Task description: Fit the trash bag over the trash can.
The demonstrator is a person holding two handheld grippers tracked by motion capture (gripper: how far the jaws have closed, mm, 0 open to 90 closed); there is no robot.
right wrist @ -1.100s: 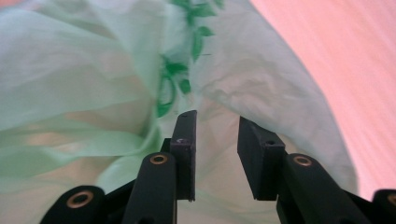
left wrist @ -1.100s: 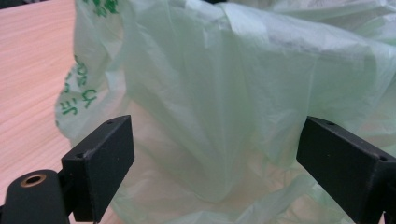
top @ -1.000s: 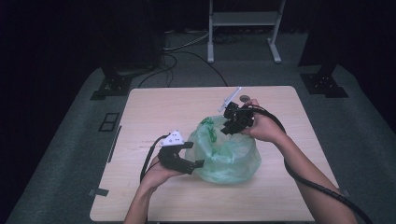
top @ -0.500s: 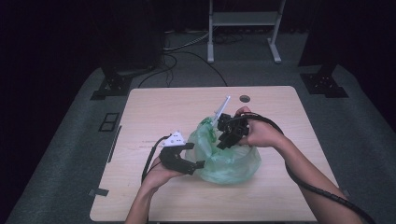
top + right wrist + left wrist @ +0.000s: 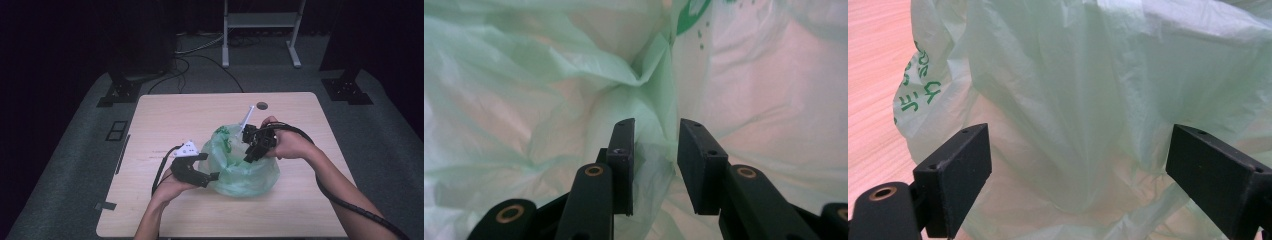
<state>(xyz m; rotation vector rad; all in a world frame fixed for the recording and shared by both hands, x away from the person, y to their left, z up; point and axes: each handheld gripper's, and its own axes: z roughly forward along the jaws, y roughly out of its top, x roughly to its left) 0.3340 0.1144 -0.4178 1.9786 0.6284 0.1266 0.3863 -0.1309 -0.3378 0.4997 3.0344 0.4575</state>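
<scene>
Down in the right gripper view, the right claw (image 5: 655,165) has its jaws drawn near each other with a fold of the green plastic bag (image 5: 549,95) standing in the narrow gap between them; whether the pads truly pinch that fold I cannot tell, though the jaws have just been closing. Seen from the high view, this claw (image 5: 248,155) dips into the bag's open top from the right. On the other side, the left claw (image 5: 1075,172) is released, jaws spread wide, the bag's wall (image 5: 1073,100) bulging between them without being squeezed. Outward from both, the bag (image 5: 240,172) sits crumpled on the table (image 5: 165,115), right of centre. Behind it lie a white stick-like item (image 5: 247,116) and a small dark round thing (image 5: 261,105).
</scene>
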